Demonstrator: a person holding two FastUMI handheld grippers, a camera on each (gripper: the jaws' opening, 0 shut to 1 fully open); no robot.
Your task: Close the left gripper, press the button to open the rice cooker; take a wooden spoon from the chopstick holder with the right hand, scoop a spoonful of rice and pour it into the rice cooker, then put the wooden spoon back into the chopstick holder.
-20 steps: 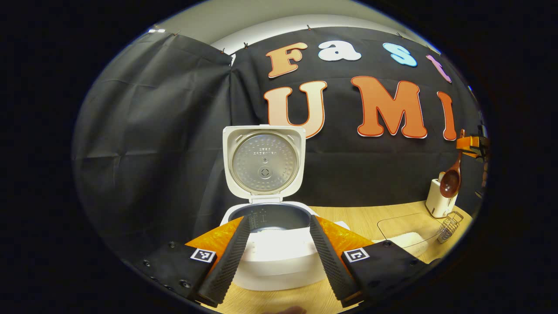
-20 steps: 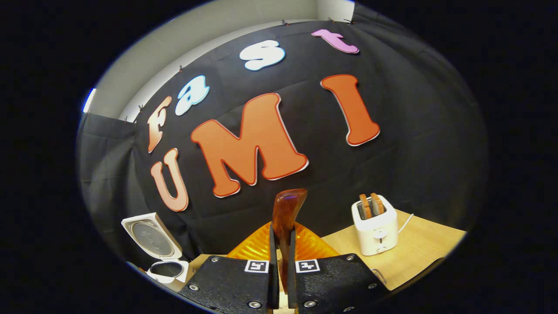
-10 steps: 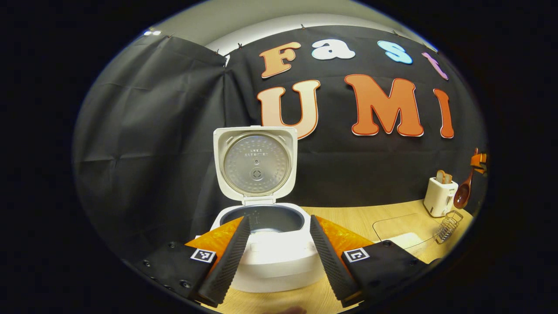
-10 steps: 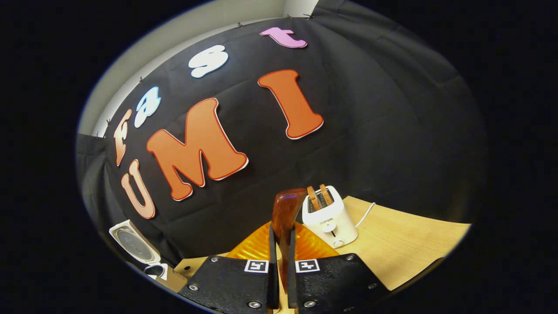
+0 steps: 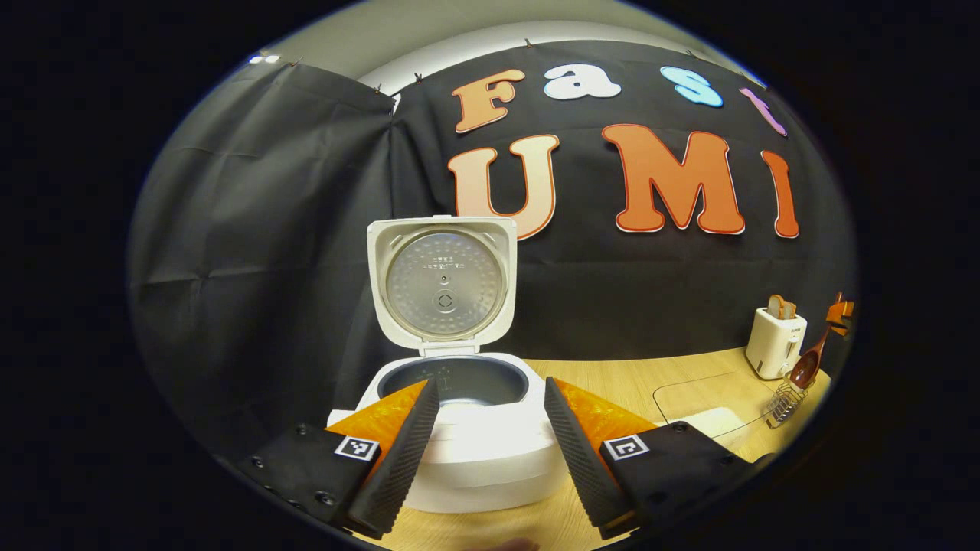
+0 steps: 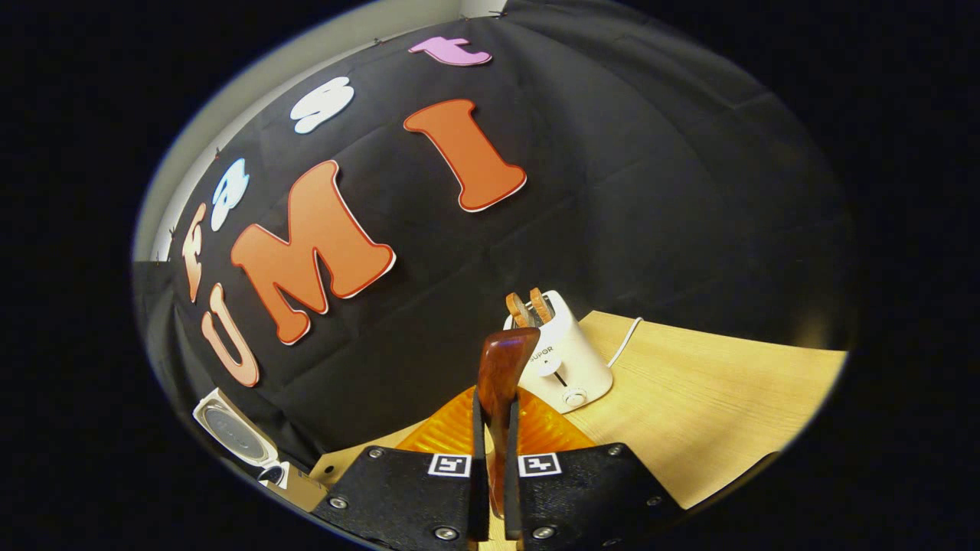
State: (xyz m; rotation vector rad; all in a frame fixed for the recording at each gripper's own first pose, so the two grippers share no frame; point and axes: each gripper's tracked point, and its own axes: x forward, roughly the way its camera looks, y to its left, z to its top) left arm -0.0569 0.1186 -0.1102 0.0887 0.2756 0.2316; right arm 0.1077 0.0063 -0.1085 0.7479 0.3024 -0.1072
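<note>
White rice cooker lid up: opening done. Left gripper fingers apart, before the cooker. Right gripper clamped on brown wooden spoon, its bowl above the wire chopstick holder. Judgement: scooping or return pending; cannot tell which.

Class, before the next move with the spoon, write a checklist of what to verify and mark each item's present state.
1. Rice cooker lid raised: ok.
2. Right tool shut on the wooden spoon: ok.
3. Left tool open and empty: ok.
4. Rice in the spoon's bowl: cannot tell.
5. Rice in the inner pot: cannot tell.
</note>
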